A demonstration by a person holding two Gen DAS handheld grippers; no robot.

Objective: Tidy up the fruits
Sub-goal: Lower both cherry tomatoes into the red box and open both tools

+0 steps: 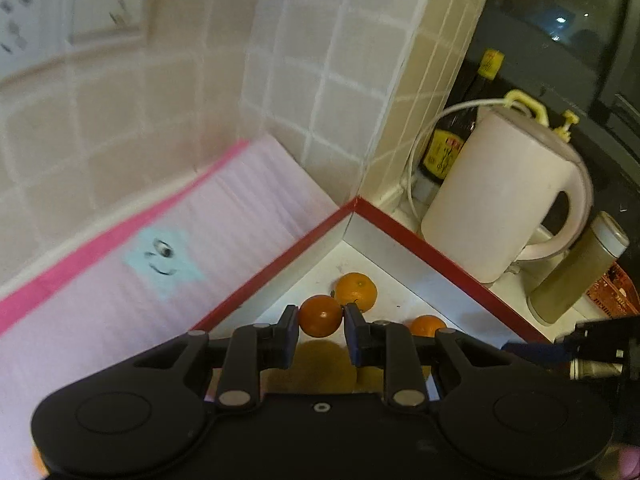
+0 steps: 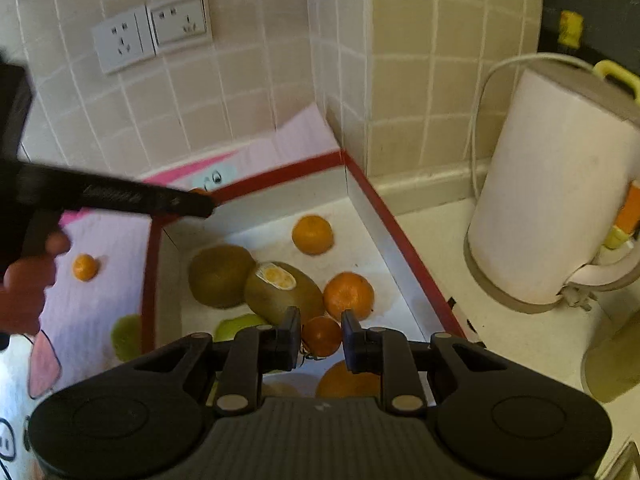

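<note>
A red-rimmed white box (image 1: 404,236) (image 2: 384,216) holds tangerines and kiwis. My left gripper (image 1: 321,322) is shut on a small tangerine (image 1: 321,315) and holds it over the box's left corner; another tangerine (image 1: 356,291) lies just beyond, one more (image 1: 427,325) to the right. My right gripper (image 2: 321,334) is shut on a small tangerine (image 2: 321,335) above the box. Below lie two kiwis (image 2: 222,276) (image 2: 280,292), the second with a sticker, and tangerines (image 2: 312,235) (image 2: 349,295). A loose tangerine (image 2: 85,267) sits on the pink mat (image 2: 104,264) left of the box.
A white electric kettle (image 2: 552,200) (image 1: 500,196) stands right of the box, with a dark sauce bottle (image 1: 452,140) and a green flask (image 1: 576,268) nearby. Tiled walls with sockets (image 2: 152,32) close the back. A green fruit (image 2: 126,336) lies on the mat by the box.
</note>
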